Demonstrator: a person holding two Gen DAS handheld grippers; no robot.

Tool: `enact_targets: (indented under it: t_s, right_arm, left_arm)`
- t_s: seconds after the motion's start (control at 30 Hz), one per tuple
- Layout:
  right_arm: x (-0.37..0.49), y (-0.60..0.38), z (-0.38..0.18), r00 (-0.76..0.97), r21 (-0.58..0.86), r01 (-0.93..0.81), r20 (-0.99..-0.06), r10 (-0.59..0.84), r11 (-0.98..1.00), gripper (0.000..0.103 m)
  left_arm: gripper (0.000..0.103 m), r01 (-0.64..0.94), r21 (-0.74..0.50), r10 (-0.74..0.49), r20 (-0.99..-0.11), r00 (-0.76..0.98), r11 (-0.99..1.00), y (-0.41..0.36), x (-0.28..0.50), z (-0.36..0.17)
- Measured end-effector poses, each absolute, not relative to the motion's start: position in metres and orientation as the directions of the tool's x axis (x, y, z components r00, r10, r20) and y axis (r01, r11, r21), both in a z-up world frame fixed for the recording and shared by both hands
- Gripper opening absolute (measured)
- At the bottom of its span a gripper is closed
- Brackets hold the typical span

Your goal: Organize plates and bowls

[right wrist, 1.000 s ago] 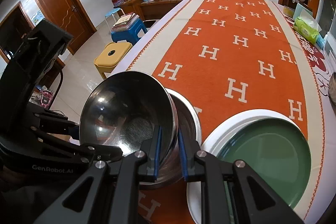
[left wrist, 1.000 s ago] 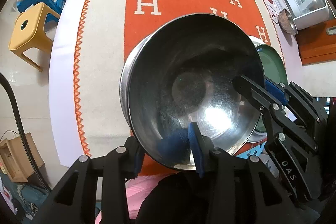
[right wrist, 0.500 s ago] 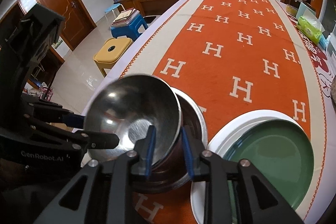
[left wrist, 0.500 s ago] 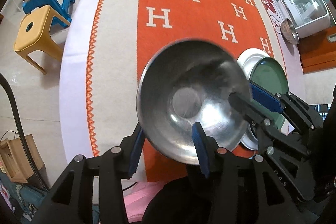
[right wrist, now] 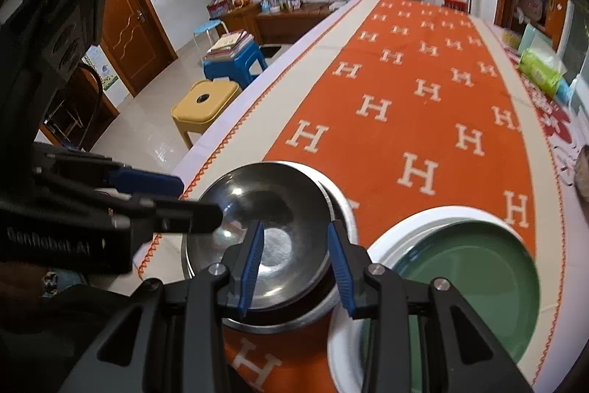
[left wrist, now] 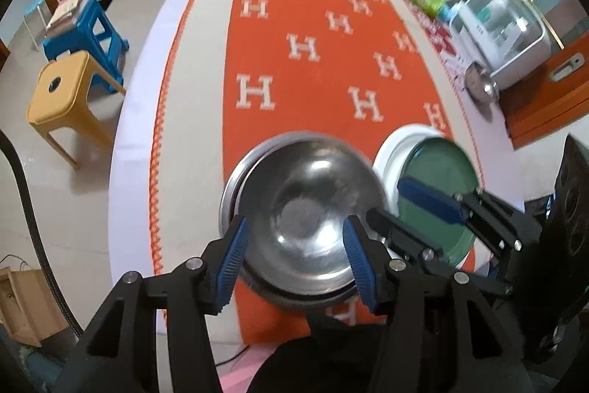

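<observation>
A shiny steel bowl (left wrist: pixel 309 205) sits nested inside a second, wider steel bowl (left wrist: pixel 230 188) on the orange tablecloth (left wrist: pixel 294 69) patterned with white H letters, close to the table's near edge. Just beside the stacked bowls, on the side away from the stools, a green plate (left wrist: pixel 438 172) lies on a larger white plate (left wrist: pixel 394 153).

The left gripper (left wrist: pixel 292 258) hangs over the near rim of the top bowl. Its jaws are opening, and its blue pads (left wrist: pixel 232 255) stand clear of the bowl on either side. The right gripper (right wrist: pixel 296 266) hovers over the bowl's rim on the plates' side; its jaws are opening too, with the rim showing in the gap and neither pad pressing it.

Beyond the tablecloth's pale border, a yellow stool (left wrist: pixel 60 94) and a blue stool (left wrist: pixel 88 28) carrying books stand on the tiled floor.
</observation>
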State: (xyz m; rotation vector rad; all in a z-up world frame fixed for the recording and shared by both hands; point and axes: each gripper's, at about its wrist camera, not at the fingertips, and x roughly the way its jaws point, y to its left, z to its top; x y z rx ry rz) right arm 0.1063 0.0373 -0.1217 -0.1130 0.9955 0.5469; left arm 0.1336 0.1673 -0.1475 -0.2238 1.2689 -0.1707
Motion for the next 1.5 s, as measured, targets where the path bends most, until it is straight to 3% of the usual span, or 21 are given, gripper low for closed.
enact_targets:
  t_s: [0.2, 0.73, 1.5]
  right_arm:
    - [0.093, 0.012, -0.103, 0.514, 0.096, -0.467, -0.779, 0.359, 0.879, 0.037]
    - [0.086, -0.096, -0.062, 0.703, 0.068, -0.334, -0.647, 0.296, 0.940, 0.061]
    - [0.119, -0.273, -0.054, 0.753, 0.044, -0.138, -0.644, 0.134, 0.989, 0.070]
  left_arm:
    - [0.052, 0.016, -0.270, -0.249, -0.865, 0.435, 0.963, 0.150, 0.125, -0.119]
    - [0.052, 0.078, -0.294, -0.284, -0.769, 0.573, 0.953, 0.058, 0.125, -0.080]
    - [0.078, 0.234, -0.318, -0.395, -0.712, 0.581, 0.919, -0.121, 0.188, -0.065]
